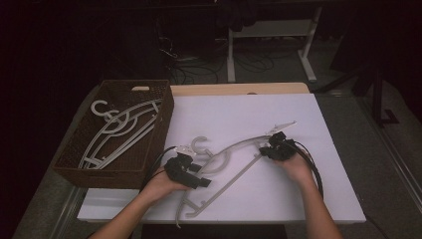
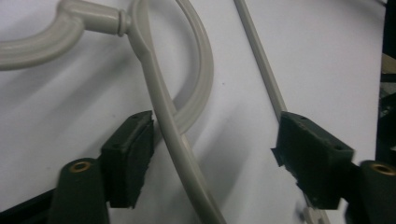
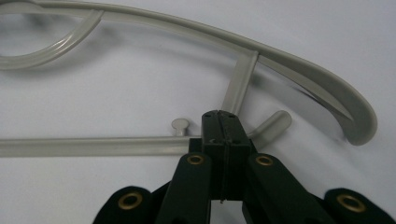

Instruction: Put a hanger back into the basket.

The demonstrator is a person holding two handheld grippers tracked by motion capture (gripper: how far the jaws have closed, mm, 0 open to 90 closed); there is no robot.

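Forearms low, white table [image 1: 298, 199]; wicker basket [image 1: 74, 164] left — dark room

Both forearms enter from the bottom edge of the high view; the left hand [image 1: 160, 183] holds the left gripper [image 1: 190, 174] at lower centre, its jaws spread wide; the right hand [image 1: 297, 167] holds the right gripper [image 1: 272, 148] right of centre, its jaws pressed together.

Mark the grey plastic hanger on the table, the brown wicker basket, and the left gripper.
Grey plastic hanger [image 1: 234, 148]: high view, upper arm.
Brown wicker basket [image 1: 94, 173]: high view, near wall.
Left gripper [image 2: 212, 154]: left gripper view, between its open jaws.
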